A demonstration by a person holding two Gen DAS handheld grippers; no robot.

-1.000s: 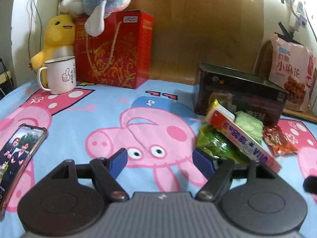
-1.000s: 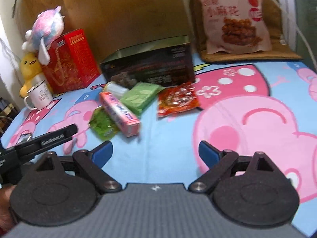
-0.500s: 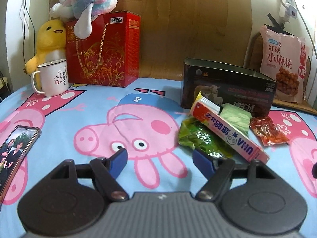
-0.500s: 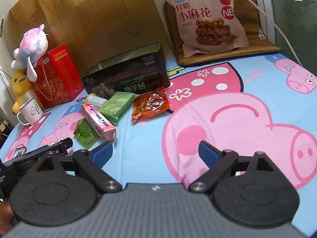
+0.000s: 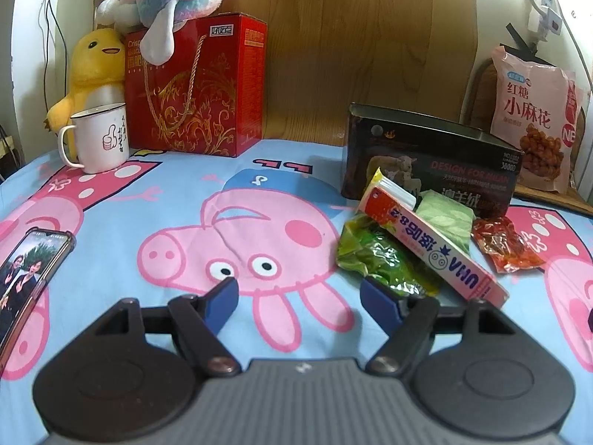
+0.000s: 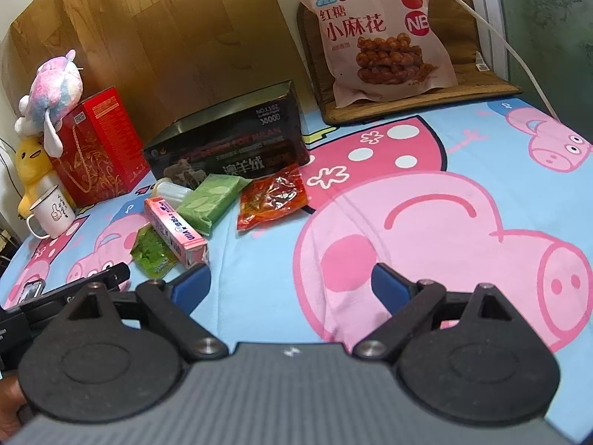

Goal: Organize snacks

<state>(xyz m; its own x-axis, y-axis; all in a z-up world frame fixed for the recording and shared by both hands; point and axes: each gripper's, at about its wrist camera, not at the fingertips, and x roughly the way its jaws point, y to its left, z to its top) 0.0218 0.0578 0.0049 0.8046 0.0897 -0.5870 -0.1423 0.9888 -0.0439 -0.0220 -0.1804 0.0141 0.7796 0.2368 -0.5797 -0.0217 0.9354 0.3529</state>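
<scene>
- Pink carton [image 5: 431,250] lies slantwise, propped across the green pouch [image 5: 381,259].
- Pale-green pack [image 5: 446,218] lies flat beside it, touching.
- Red packet [image 5: 506,244] lies flat, just apart.
- Dark tin [image 5: 437,165] stands open right behind the cluster.
- Big pink bag [image 6: 378,33] leans upright, farther back.

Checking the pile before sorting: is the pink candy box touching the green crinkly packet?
Touching. The left wrist view shows the pink candy box lying across the green crinkly packet, overlapping it with no gap.
</scene>
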